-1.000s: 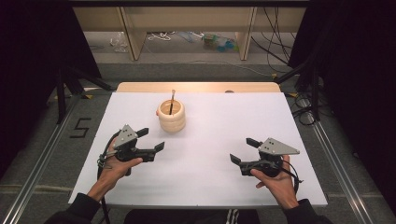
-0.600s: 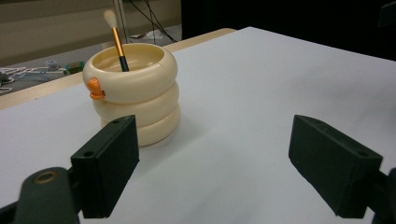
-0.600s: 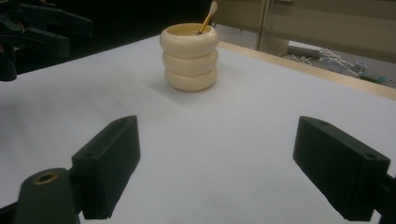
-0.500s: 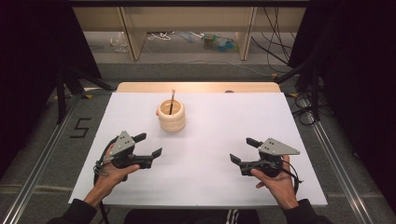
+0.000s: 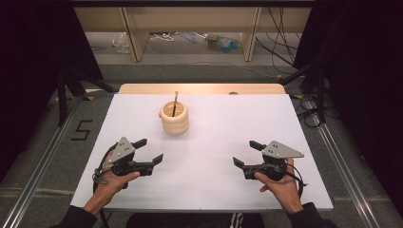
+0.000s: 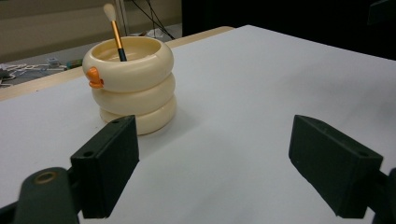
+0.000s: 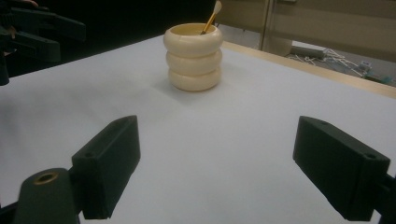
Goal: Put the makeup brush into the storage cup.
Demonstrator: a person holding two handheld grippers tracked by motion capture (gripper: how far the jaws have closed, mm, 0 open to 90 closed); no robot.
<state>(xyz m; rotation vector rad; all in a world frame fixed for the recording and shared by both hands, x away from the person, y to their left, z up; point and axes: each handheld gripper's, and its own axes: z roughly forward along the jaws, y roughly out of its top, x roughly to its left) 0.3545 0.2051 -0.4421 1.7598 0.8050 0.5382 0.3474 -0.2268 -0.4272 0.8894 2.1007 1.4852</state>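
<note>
Looks like a lab: rails (image 5: 42, 164) at 9 and 3 o'clock, cables (image 5: 280, 33) at 1, shelving (image 5: 190, 21) at 12.

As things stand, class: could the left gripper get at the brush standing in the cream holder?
Probably yes. The left gripper is open, and only bare table lies between it and the holder; the brush rises above the rim.

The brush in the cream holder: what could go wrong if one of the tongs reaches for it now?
1. The brush leans against the rim of the cream holder, so a sideways touch may push it around instead of gripping it.
2. The holder stands free on the white table; pulling the brush at an angle might tip it.
</note>
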